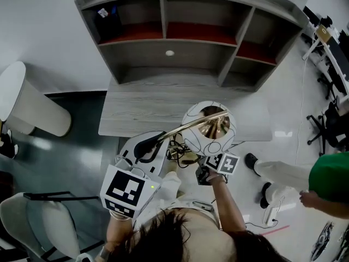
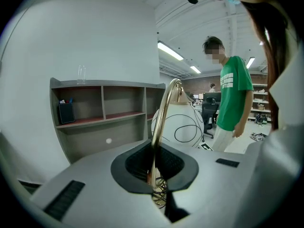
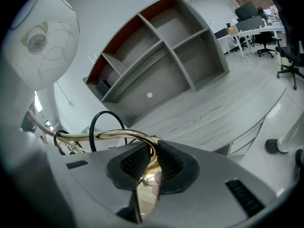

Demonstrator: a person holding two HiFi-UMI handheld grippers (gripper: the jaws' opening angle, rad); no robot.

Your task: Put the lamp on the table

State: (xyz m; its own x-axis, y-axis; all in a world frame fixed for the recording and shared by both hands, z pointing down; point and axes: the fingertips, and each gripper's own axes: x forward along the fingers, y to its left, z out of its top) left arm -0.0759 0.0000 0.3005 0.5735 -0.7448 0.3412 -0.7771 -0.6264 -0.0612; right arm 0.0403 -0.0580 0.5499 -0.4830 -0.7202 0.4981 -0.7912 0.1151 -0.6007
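Note:
The lamp has a curved brass stem [image 1: 185, 127] and a white globe shade [image 1: 192, 116] with black line drawings; it is held in the air over the near edge of the grey wooden table [image 1: 136, 111]. My left gripper [image 1: 148, 146] is shut on the stem [image 2: 161, 122], with the globe [image 2: 183, 127] beyond it. My right gripper [image 1: 204, 172] is shut on the stem's bend [image 3: 114, 136] next to a shiny brass plate [image 3: 144, 198]. A black cord [image 3: 101, 119] loops beside it, and the globe [image 3: 45, 42] hangs at the upper left.
A grey shelf unit [image 1: 185, 37] stands at the table's back, with a dark holder [image 2: 66, 112] in its left bay. A person in a green shirt [image 2: 232, 96] stands to the right. A chair [image 1: 43, 222] and a white rounded object [image 1: 22, 100] are on my left.

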